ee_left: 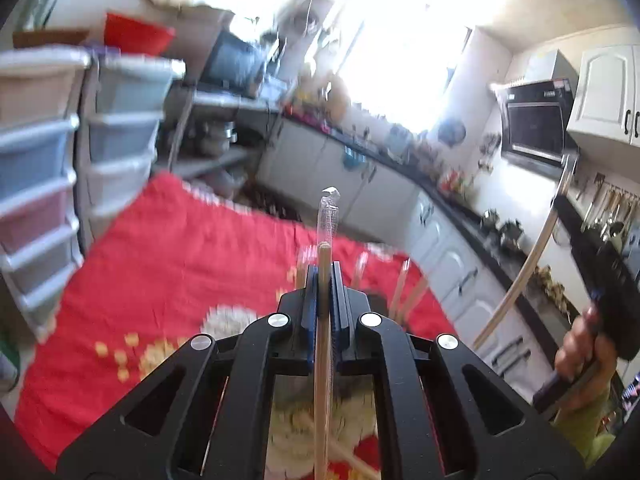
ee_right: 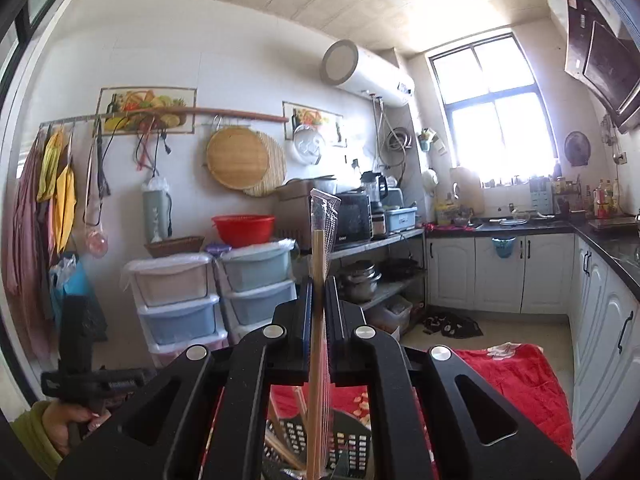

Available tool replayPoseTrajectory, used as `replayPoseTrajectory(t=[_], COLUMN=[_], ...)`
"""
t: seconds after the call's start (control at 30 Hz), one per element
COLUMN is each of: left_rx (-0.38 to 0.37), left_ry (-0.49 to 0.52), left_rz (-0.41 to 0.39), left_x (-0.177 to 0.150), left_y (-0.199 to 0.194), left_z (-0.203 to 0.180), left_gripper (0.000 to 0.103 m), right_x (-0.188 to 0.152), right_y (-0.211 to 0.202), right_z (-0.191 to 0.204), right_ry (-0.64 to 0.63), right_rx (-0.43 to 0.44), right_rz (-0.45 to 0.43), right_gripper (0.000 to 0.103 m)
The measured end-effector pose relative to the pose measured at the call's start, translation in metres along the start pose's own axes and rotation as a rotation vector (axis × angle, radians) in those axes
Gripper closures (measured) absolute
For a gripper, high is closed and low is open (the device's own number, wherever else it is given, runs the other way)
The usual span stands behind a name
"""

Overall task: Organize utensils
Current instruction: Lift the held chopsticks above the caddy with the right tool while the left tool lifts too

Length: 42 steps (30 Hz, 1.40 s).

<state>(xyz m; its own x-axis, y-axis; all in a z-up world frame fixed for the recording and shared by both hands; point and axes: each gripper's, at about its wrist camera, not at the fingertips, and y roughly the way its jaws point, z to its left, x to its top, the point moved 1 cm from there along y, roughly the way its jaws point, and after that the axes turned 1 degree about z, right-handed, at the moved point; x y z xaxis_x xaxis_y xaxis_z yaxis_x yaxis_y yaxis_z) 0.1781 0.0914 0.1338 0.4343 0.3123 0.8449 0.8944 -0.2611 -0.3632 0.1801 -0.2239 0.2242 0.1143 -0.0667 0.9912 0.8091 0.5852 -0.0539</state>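
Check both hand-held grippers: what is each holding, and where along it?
Left hand-held gripper: shut on a plastic-sleeved chopstick pair, gripped partway along, below the tip. Right hand-held gripper: shut on another sleeved pair, likewise.

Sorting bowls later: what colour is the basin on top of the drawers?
Red basin, clearest in the right wrist view.

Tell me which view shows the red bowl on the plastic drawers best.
The right wrist view. The red bowl sits sharp and whole on top of the plastic drawers, rim and body both visible. In the left wrist view the bowl is blurred near the upper left edge, with only part of it showing.
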Motion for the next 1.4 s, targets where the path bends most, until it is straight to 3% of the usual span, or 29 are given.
replayPoseTrajectory(t=[0.27, 0.6, 1.4], left_rx=[0.039, 0.063, 0.112], left_ry=[0.018, 0.051, 0.030], left_rz=[-0.167, -0.344, -0.351], left_x=[0.033, 0.044, 0.002], left_y=[-0.009, -0.001, 0.050], left_z=[-0.027, -0.045, -0.024], left_gripper=[0.100, 0.100, 0.100], right_x=[0.007, 0.000, -0.054], right_y=[0.002, 0.009, 0.046], right_z=[-0.004, -0.011, -0.028], right_ry=[-0.011, -0.029, 0.020], right_rx=[-0.011, -0.031, -0.075], right_rz=[-0.060, -0.096, -0.045], right_gripper=[0.097, 0.097, 0.097])
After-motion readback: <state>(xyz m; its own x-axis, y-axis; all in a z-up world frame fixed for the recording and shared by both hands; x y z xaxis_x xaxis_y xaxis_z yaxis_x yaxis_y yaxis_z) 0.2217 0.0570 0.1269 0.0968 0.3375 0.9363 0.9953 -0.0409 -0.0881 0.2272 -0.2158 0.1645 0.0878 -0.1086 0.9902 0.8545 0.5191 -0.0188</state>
